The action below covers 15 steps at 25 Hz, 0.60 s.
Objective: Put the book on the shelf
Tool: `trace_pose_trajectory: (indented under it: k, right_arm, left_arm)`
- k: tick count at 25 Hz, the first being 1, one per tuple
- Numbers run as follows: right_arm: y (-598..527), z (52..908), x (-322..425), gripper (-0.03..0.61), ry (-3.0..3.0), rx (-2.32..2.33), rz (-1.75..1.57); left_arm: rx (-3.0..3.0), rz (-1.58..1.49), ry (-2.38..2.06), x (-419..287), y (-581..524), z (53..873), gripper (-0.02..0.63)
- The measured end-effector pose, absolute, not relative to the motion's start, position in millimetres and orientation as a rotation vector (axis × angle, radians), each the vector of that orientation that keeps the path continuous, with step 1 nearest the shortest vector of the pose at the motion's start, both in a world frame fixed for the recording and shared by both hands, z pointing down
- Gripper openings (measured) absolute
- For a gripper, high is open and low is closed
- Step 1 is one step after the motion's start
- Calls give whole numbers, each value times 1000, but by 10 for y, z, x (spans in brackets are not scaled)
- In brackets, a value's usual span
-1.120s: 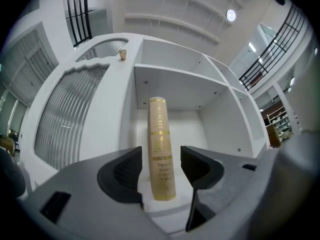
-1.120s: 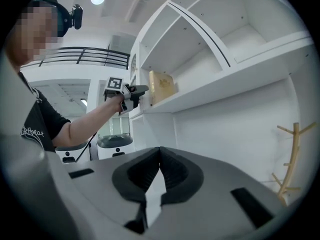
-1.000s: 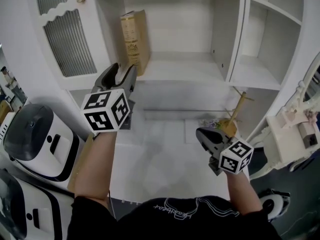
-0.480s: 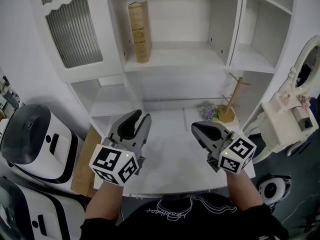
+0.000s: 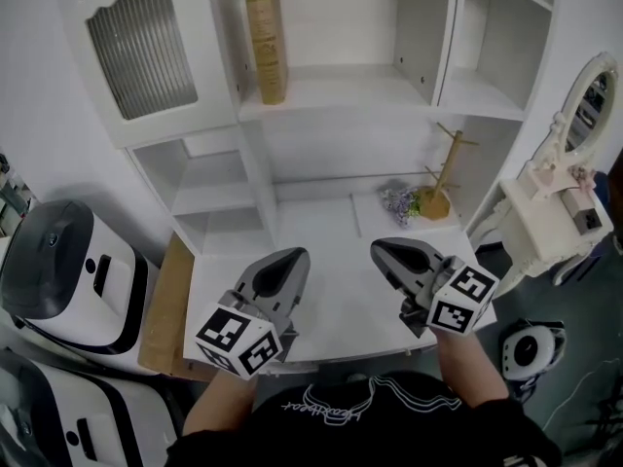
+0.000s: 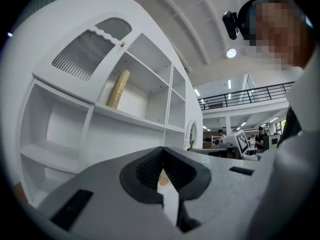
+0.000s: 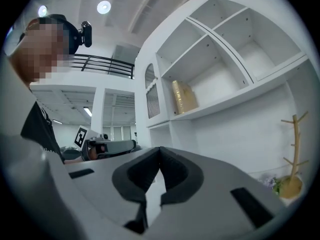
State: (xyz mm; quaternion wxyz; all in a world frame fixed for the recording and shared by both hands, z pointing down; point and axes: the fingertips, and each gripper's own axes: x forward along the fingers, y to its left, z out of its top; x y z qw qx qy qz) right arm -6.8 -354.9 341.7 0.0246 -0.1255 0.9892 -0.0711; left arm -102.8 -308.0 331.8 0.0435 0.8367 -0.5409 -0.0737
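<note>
- Since both grippers hang low over the near edge of the white worktop [image 5: 336,309], neither is engaged with anything. The left gripper [image 5: 295,258] has its dark grey fingers [image 6: 147,170] pressed together with nothing between them.
- The right gripper [image 5: 380,251], just beside it, shows the same in its own view: its fingers [image 7: 145,176] meet at the tips and are empty.
- Farther off, past the bare worktop, a small wooden branch-shaped stand [image 5: 440,178] sits at the foot of the cabinet, well apart from both grippers.
- Farthest away, the tan hardback book [image 5: 266,47] stands upright on the white cabinet shelf [image 5: 341,90], at the left end of its compartment and close beside the side wall.
- Judged from this, the placing looks done. The book is on the shelf and free of both grippers, and nothing of the task appears to be left.
</note>
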Motion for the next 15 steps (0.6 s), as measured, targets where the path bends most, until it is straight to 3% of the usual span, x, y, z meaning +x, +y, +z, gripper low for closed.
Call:
trace_pose_trajectory:
  k: [15]
  right_arm:
    - [-3271,3400,33,5,3058,-389,-189]
  left_arm:
    - [2547,-201,-1681,-883,-2884,3310,3]
